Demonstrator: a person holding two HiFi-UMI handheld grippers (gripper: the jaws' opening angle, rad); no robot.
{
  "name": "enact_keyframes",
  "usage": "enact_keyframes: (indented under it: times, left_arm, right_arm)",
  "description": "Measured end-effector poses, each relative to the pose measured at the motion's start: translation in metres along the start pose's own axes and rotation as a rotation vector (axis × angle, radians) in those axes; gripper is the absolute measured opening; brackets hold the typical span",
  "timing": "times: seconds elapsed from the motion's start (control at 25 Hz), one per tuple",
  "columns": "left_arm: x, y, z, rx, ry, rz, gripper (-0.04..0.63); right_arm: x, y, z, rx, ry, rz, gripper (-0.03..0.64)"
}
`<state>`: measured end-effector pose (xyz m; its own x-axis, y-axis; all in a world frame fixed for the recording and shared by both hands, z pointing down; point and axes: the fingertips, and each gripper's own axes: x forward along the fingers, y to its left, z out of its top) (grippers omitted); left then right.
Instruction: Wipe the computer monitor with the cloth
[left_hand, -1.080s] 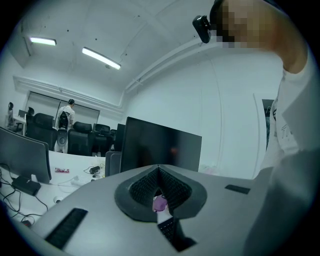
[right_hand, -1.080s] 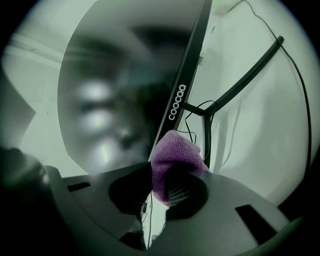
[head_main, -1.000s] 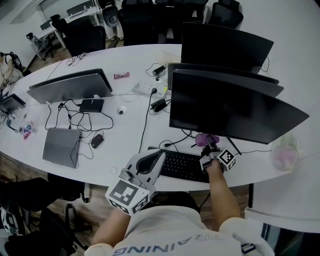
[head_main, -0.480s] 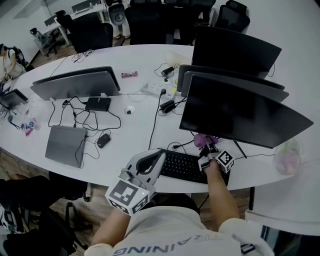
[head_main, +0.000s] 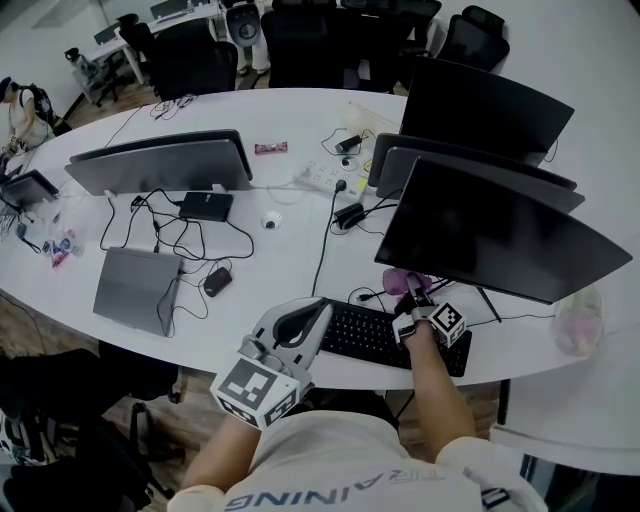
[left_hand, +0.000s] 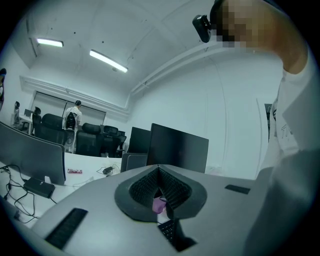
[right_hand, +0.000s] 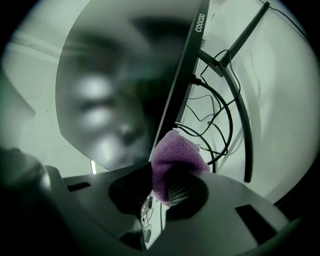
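Clamping one purple cloth (right_hand: 176, 152), right gripper (right_hand: 172, 175) fingers; monitor bezel (right_hand: 187, 75) just beyond, print unclear; left gripper (left_hand: 159, 169) fingers together, empty.

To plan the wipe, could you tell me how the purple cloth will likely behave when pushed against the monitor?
Probably floppy: the purple cloth bunches softly in the right tool. Its nubby weave likely grips rather than slides.

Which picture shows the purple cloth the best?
The right gripper view. There the purple cloth looks big, pinched in the right gripper, right by the monitor's bottom edge. The head view shows only a small purple blob under the monitor. The left gripper view shows just a tiny purple speck.
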<state>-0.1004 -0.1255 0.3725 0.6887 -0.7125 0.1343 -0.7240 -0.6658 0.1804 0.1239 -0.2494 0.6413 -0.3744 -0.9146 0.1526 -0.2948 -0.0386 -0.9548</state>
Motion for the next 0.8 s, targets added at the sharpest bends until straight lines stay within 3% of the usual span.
enact_keyframes:
  times: [0.8]
  left_arm:
    - [-0.030,0.055,-0.001,-0.017,-0.020,0.000,0.002]
  right_arm:
    - [0.041,0.020,-0.057,0.017,0.028,0.004,0.054]
